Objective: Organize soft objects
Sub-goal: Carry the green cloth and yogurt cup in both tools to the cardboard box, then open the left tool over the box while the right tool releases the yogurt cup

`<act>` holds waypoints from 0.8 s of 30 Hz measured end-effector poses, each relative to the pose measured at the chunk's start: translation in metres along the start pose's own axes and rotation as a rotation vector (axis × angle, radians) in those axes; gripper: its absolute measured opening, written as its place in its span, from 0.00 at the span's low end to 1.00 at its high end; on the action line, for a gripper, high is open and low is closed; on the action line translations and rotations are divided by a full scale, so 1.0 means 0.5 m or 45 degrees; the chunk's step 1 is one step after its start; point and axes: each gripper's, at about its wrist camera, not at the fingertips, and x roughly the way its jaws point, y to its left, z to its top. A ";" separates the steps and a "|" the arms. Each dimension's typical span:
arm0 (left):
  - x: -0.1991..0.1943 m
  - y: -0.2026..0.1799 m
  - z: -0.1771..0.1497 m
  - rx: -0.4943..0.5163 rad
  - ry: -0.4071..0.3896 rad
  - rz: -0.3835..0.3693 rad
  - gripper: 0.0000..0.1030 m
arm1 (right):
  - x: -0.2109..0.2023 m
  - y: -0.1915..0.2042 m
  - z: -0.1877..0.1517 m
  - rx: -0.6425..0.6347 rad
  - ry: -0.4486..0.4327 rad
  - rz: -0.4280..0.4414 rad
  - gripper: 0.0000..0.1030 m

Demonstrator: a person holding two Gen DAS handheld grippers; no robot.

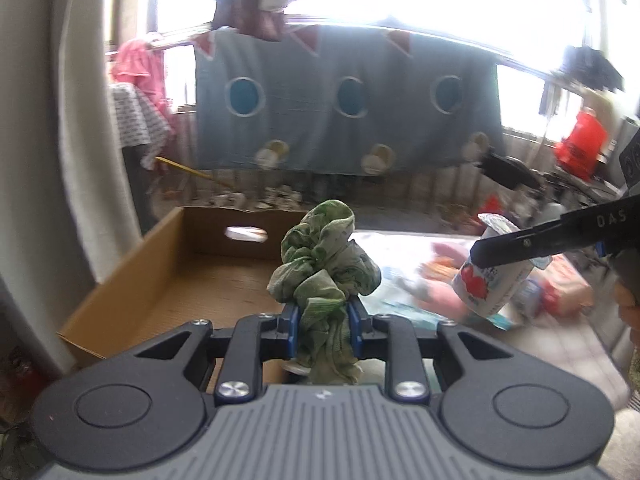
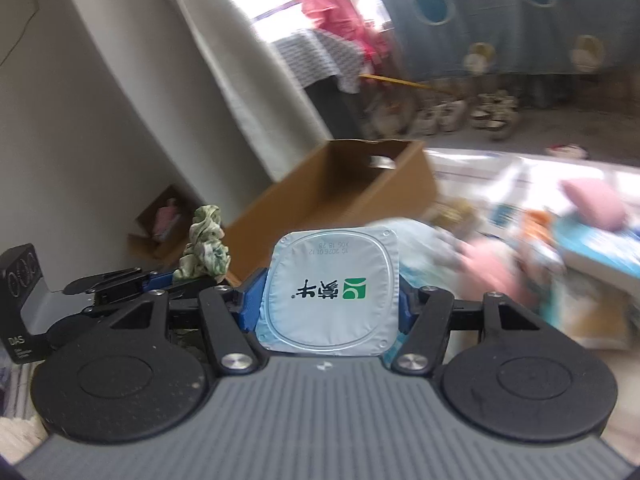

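My left gripper point(image 1: 323, 320) is shut on a crumpled green cloth point(image 1: 324, 264), held up just in front of an open cardboard box point(image 1: 160, 264). The cloth also shows in the right wrist view point(image 2: 204, 246), left of the box point(image 2: 336, 196). My right gripper point(image 2: 326, 300) is shut on a yogurt cup point(image 2: 332, 292) with a pale blue foil lid that faces the camera. In the left wrist view that cup point(image 1: 488, 276) hangs tilted at the right, above the pile of soft things, with the right gripper point(image 1: 484, 254) clamped across it.
A heap of pink and light-blue soft items point(image 2: 520, 248) lies on the surface right of the box. A smaller open carton point(image 2: 160, 220) sits by the wall at left. Hanging laundry and a blue blanket point(image 1: 344, 104) fill the background.
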 end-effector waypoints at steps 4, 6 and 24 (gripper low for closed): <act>0.075 0.093 0.047 -0.032 0.064 0.054 0.24 | 0.114 0.032 0.094 0.037 0.067 0.093 0.58; 0.131 0.138 0.074 -0.046 0.121 0.076 0.25 | 0.177 0.046 0.139 0.048 0.097 0.101 0.58; 0.641 0.350 0.138 -0.071 0.507 0.205 0.26 | 0.761 -0.008 0.358 0.178 0.363 -0.223 0.58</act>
